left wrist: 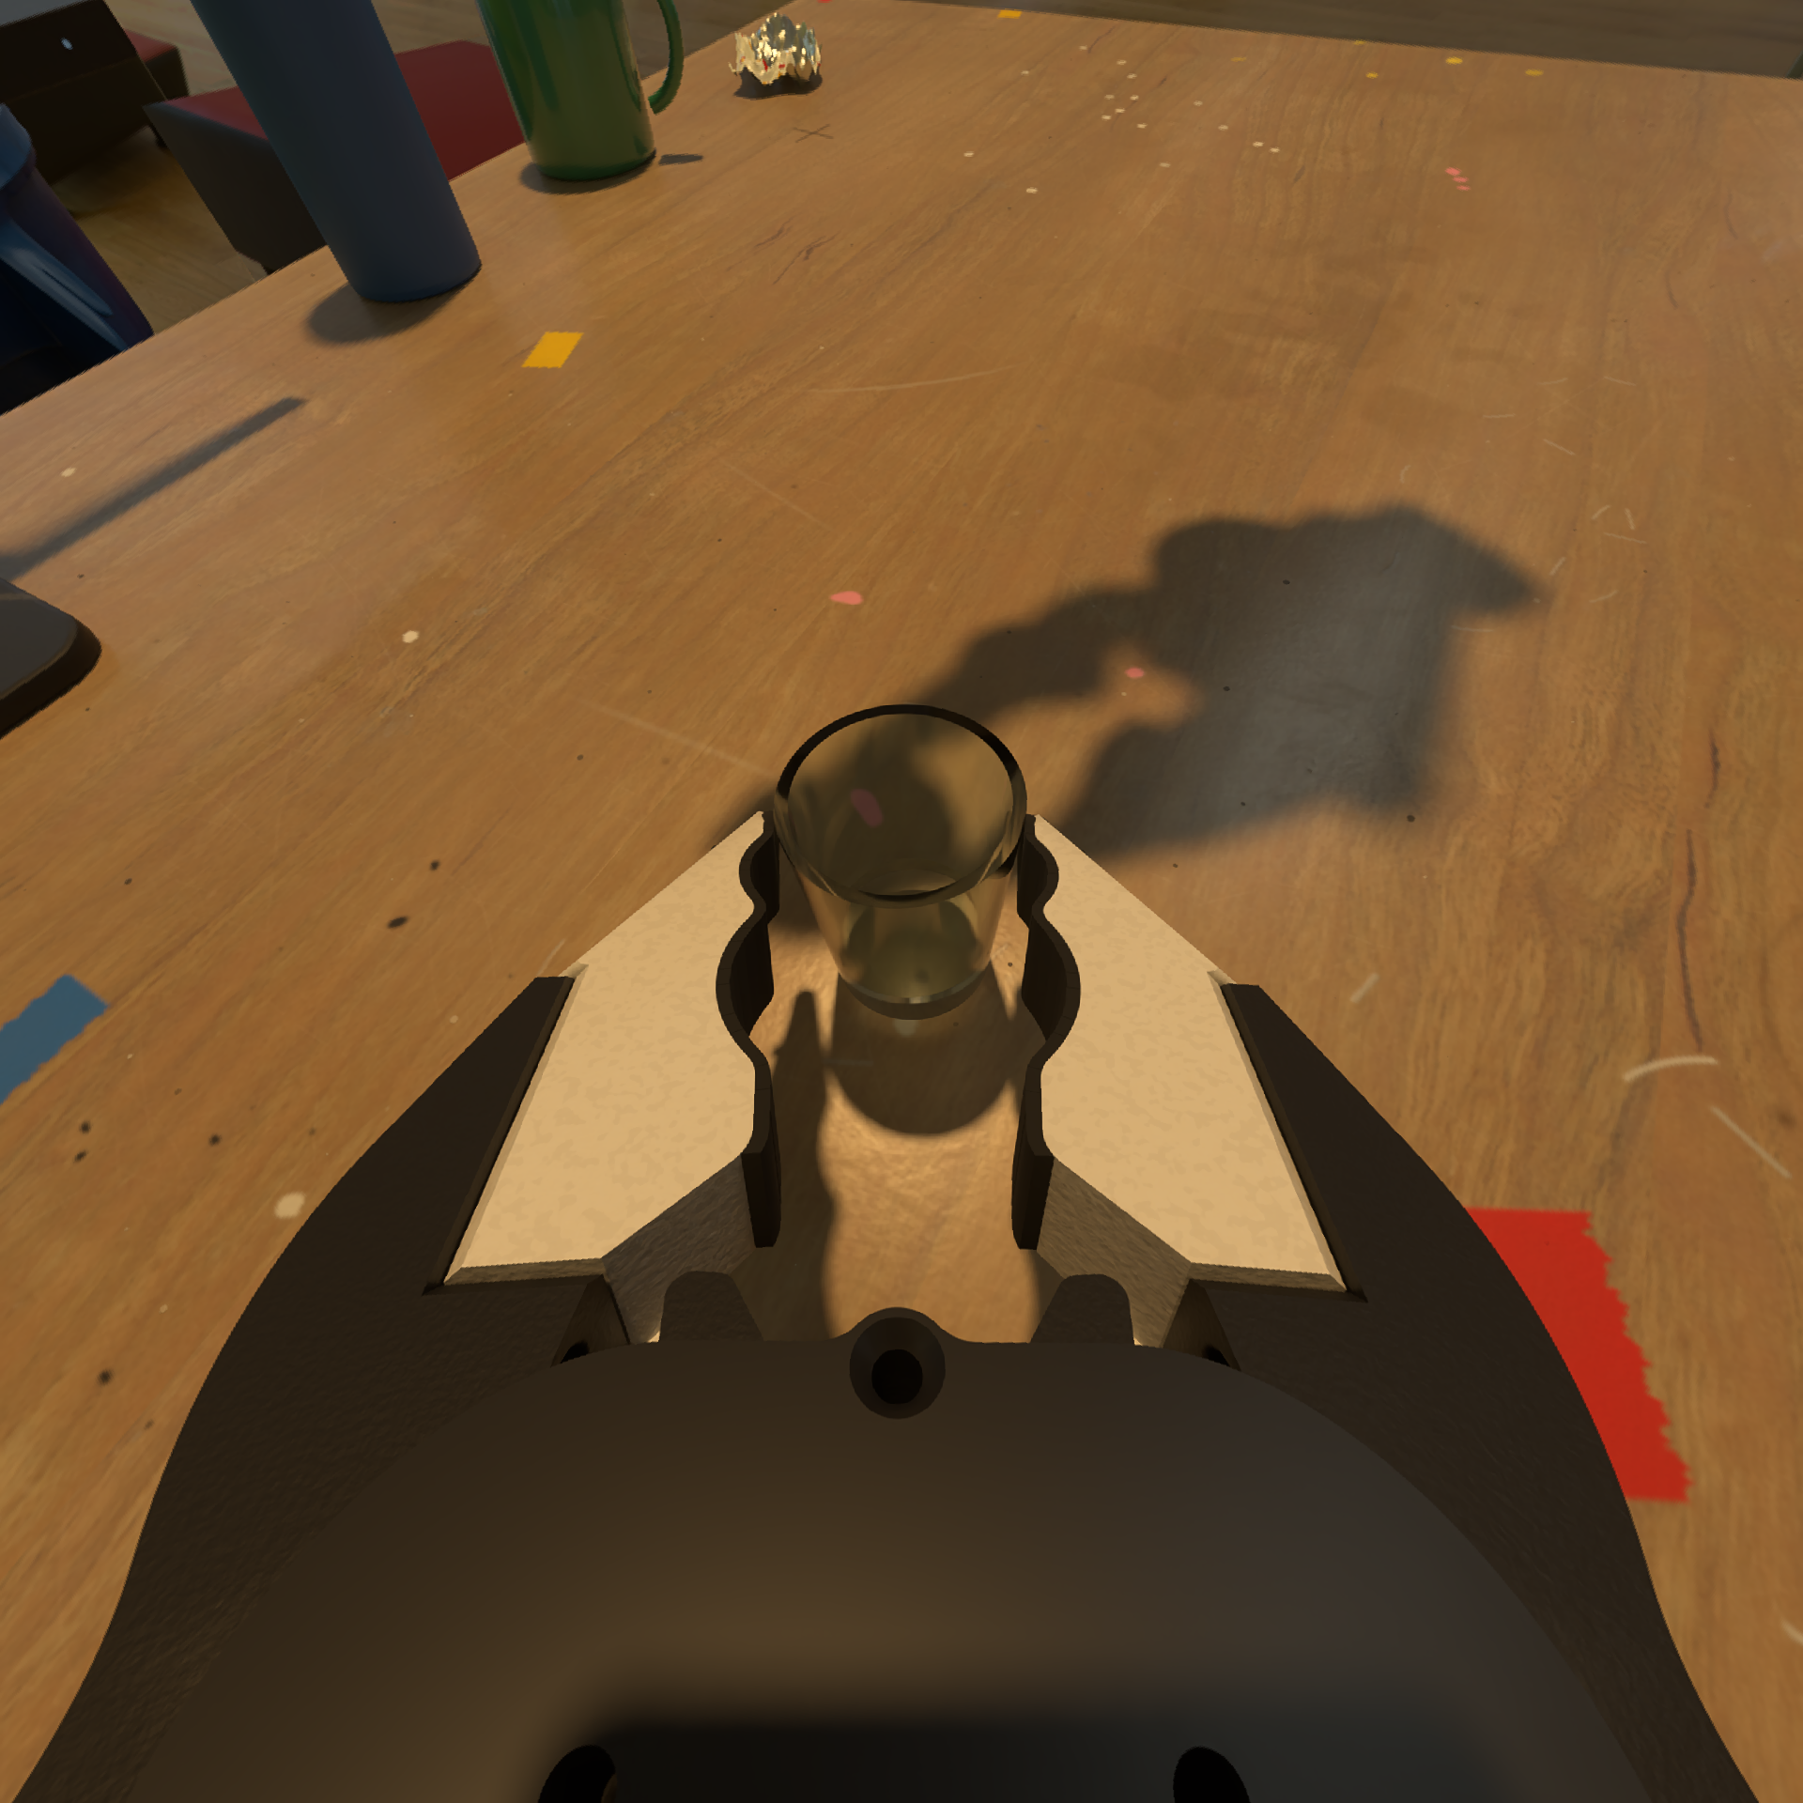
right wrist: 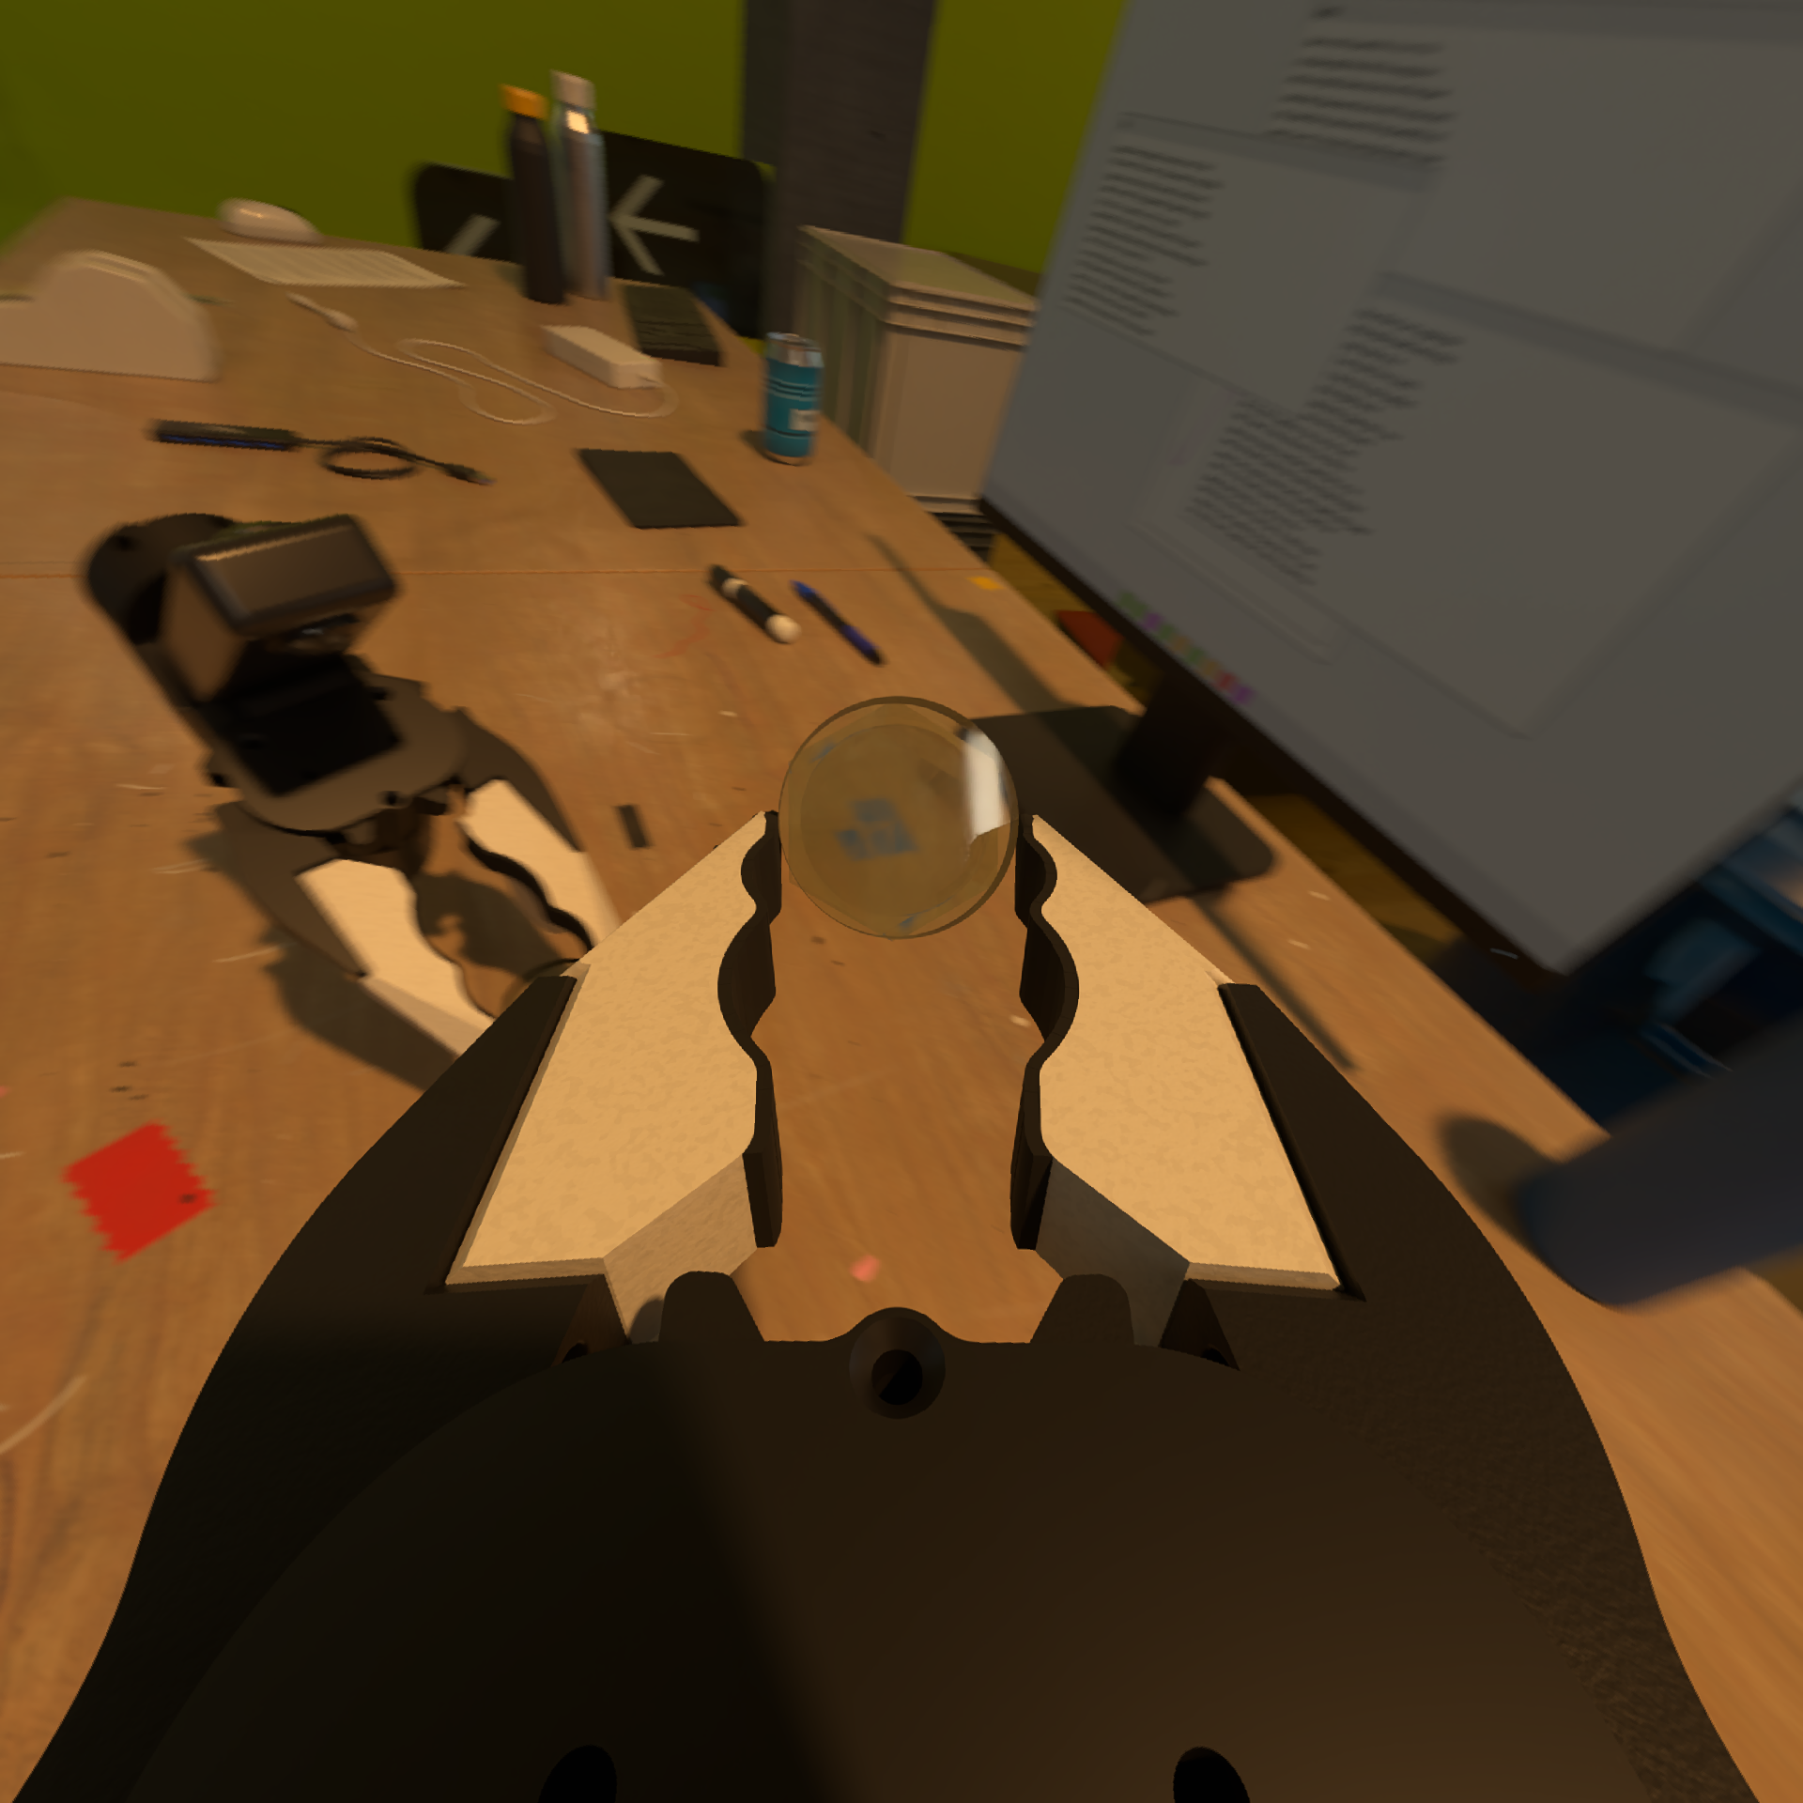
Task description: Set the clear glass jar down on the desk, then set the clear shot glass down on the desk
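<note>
The clear shot glass sits upright between the fingertips of the left gripper, pinched at its rim, its base above the wooden desk; the clear glass jar is clamped, seen end-on, at the tips of the right gripper; beyond stand a blue tumbler and green mug; a monitor looms just right of the jar.
</note>
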Controlling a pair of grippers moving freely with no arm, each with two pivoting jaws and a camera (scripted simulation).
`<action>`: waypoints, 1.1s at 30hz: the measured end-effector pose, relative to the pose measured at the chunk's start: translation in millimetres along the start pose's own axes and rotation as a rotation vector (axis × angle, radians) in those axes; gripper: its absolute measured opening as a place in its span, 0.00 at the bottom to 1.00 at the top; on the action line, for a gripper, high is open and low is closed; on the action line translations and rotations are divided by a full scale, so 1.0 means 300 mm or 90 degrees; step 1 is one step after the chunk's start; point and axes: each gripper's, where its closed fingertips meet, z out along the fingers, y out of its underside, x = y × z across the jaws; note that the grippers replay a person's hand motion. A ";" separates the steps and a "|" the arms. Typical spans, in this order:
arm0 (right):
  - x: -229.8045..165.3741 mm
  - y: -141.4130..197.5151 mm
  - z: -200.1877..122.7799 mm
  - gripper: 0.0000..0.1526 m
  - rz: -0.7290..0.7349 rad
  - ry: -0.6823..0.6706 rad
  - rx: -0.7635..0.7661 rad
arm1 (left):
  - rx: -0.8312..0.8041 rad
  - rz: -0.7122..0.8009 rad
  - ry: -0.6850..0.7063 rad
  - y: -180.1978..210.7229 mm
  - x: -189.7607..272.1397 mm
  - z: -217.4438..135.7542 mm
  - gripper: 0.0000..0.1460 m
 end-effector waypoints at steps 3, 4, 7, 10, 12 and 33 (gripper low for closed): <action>0.151 -0.012 -0.109 0.32 -0.003 0.085 -0.026 | -0.003 0.005 -0.004 0.001 0.001 0.001 0.34; 0.204 -0.007 -0.150 0.32 0.007 0.111 -0.041 | -0.005 0.006 -0.004 0.002 0.001 0.002 0.34; 0.346 0.056 -0.262 0.32 0.052 0.185 -0.110 | -0.007 0.005 -0.002 0.003 0.003 0.003 0.34; 0.464 0.214 -0.340 0.32 0.108 0.247 -0.230 | -0.008 0.005 -0.002 0.004 0.002 0.003 0.34; 0.511 0.351 -0.362 0.32 0.151 0.262 -0.319 | -0.010 0.006 -0.003 0.005 0.002 0.005 0.34; 0.631 0.811 -0.360 0.34 0.219 0.330 -0.600 | -0.022 0.012 -0.007 0.009 0.002 0.014 0.34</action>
